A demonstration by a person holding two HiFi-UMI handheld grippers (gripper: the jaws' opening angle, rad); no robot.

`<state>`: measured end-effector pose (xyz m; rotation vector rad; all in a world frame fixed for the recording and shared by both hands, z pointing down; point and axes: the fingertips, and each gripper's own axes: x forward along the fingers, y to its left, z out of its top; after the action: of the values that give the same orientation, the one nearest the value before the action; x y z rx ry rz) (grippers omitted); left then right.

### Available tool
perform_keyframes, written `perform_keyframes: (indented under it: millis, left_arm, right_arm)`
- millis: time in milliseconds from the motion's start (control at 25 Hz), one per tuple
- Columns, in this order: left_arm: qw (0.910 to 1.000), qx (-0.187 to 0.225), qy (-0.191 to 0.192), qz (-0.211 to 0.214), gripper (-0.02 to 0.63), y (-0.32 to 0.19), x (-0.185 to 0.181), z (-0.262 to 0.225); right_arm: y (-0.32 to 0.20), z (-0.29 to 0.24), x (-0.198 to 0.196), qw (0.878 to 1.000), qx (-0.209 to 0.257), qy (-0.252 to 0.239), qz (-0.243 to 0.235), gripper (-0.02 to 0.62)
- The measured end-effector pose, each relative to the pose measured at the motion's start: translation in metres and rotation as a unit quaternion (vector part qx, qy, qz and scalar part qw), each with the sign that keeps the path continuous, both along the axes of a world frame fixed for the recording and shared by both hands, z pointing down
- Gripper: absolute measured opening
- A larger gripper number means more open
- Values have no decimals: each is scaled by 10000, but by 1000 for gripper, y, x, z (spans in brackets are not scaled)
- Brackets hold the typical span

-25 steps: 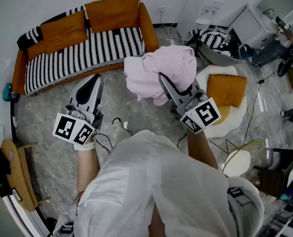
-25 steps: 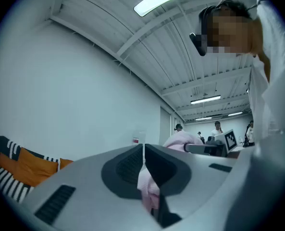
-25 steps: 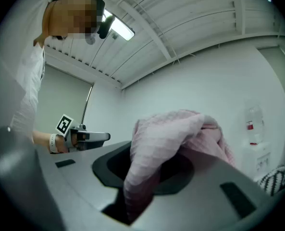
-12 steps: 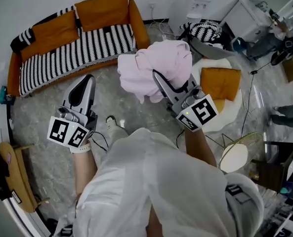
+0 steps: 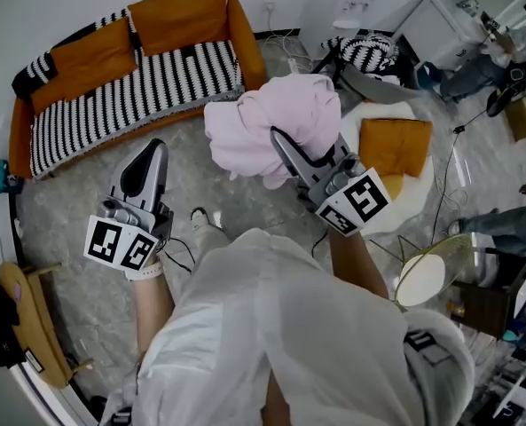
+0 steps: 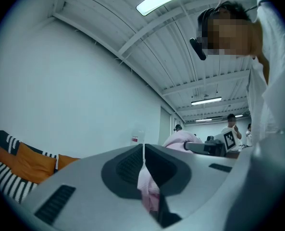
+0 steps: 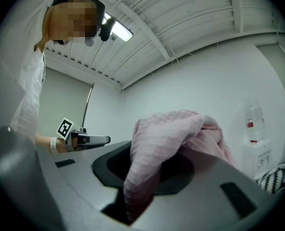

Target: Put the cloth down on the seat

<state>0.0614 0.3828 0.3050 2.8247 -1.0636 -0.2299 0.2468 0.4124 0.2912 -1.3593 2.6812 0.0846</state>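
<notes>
A bunched pink cloth [image 5: 276, 122] hangs in the air over the floor, in front of the sofa. My right gripper [image 5: 280, 145] is shut on it, and the cloth [image 7: 171, 134] drapes over both its jaws. The sofa's striped seat [image 5: 129, 96] with orange cushions lies beyond, at the upper left. My left gripper [image 5: 153, 149] points at the sofa with its jaws together, apart from the cloth. In the left gripper view the tips [image 6: 143, 147] meet, and a small pink scrap shows in the gap behind them. What that scrap is I cannot tell.
A round white seat with an orange cushion [image 5: 396, 149] stands right of the cloth. A striped bundle [image 5: 369, 53] and cables lie behind it. A round lamp [image 5: 427, 278] is at the right and a wooden stand [image 5: 23, 327] at the left. People [image 6: 231, 129] stand far off.
The head view has drifted a little, so the sofa sits slightly higher and further left. Both grippers and the cloth keep their places; nothing was taken or let go.
</notes>
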Motion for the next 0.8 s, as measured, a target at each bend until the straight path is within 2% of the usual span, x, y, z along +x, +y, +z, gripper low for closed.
perform_keyframes:
  millis: [440,800]
  left_arm:
    - [9999,-131,24,21,25,-58,-34,5]
    - [9998,-209,-57,-10,25,-125,-103,11]
  right_arm:
    - [-57,9,-28,9998,-200,-2,30,110]
    - [-132,10,-91,9997,-231,-44,11,110]
